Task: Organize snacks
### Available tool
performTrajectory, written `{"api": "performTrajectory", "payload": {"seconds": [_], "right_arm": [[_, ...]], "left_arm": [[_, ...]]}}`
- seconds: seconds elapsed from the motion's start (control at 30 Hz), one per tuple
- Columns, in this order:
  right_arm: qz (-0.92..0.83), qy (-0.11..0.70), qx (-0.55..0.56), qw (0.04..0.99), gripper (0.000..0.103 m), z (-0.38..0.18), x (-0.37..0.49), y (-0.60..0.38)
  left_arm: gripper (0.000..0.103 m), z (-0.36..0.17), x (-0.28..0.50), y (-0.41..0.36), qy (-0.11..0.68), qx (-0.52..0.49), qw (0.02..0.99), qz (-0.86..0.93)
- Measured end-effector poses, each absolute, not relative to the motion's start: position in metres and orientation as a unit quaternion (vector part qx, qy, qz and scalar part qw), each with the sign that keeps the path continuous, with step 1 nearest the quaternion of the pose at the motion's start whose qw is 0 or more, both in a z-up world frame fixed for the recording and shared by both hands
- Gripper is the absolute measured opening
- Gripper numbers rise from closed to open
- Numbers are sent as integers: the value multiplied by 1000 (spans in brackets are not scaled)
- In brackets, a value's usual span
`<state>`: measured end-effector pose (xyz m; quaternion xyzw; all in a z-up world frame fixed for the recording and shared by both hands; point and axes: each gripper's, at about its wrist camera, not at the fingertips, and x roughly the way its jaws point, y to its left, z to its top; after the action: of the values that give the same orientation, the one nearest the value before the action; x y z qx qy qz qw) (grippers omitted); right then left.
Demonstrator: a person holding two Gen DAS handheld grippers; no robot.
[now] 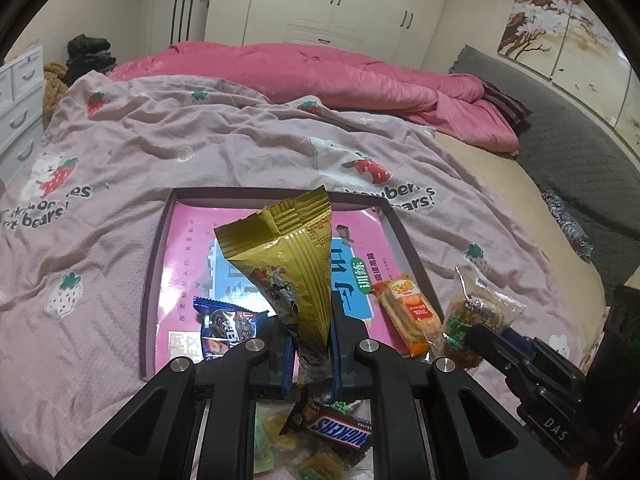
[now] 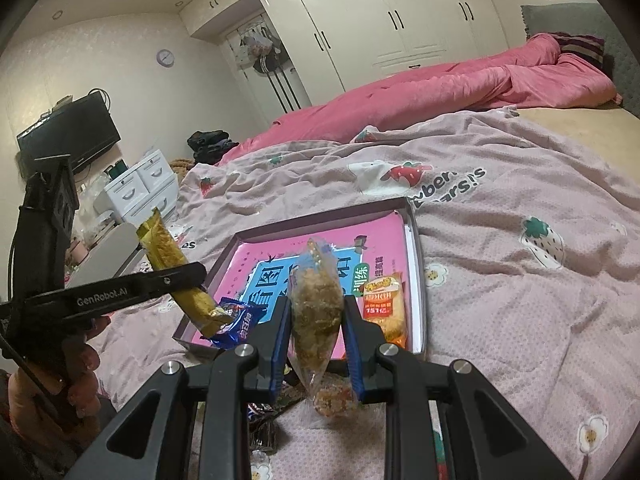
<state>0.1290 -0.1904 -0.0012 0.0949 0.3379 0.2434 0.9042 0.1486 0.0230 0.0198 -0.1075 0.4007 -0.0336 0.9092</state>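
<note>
On the left, a person's hand [image 2: 80, 364] holds the left claw [image 1: 311, 344], which is clamped on the lower end of a gold foil snack packet [image 1: 292, 264]; the packet stands upright between the blue-edged fingers, its crimped top tilting over the shallow box [image 1: 154, 264] that lies on the bed. From the right wrist view the same gold packet slants across the near left corner of the box, its bottom end just above a blue cookie packet [image 2: 236, 322]. That blue packet lies at the box's near left corner, partly on the pink printed sheet [image 1: 188, 248] that lines the box floor. Below the left claw, on the pink strawberry-bear bedspread [image 1: 120, 152], a Snickers bar [image 1: 340, 434] lies among other small wrapped snacks, too hidden by the claw's arms to name. Further right, an orange packet of crackers [image 1: 408, 312] lies inside the box against its right wall. Just right of it, the right claw [image 2: 316, 332] is closed on a clear bag of brownish crumbly snack pieces [image 2: 316, 312], holding it upright above the near edge of the box, with the bag's lower end hanging below the fingers over the bedspread. Beyond the box, a rumpled pink quilt [image 1: 320, 76] stretches across the far side of the bed, with white wardrobes [image 2: 400, 12] behind it and a white drawer unit [image 2: 140, 188] at the left of the room.
</note>
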Motion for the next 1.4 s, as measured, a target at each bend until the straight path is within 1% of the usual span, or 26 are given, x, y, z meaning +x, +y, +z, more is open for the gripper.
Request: {"api": "performTrajectory", "payload": {"seconds": [0.2,0.7,1.03,1.4], "right_arm": [[244,329,85,908,26,-1,141,-188],[245,340,97,903,26,-8,160,-190],[240,368,96,893,26,-25,175,-183],[240,377,93,890,26,-32,178,-179]], "left_arm": [[14,12,158,21,407,-105,906,-38],[14,-3,174,19,420,-105,900,-43],[14,-20,184,17,434,-101,894,-53],[14,-42,191,20,453,-103,884,-56]]}}
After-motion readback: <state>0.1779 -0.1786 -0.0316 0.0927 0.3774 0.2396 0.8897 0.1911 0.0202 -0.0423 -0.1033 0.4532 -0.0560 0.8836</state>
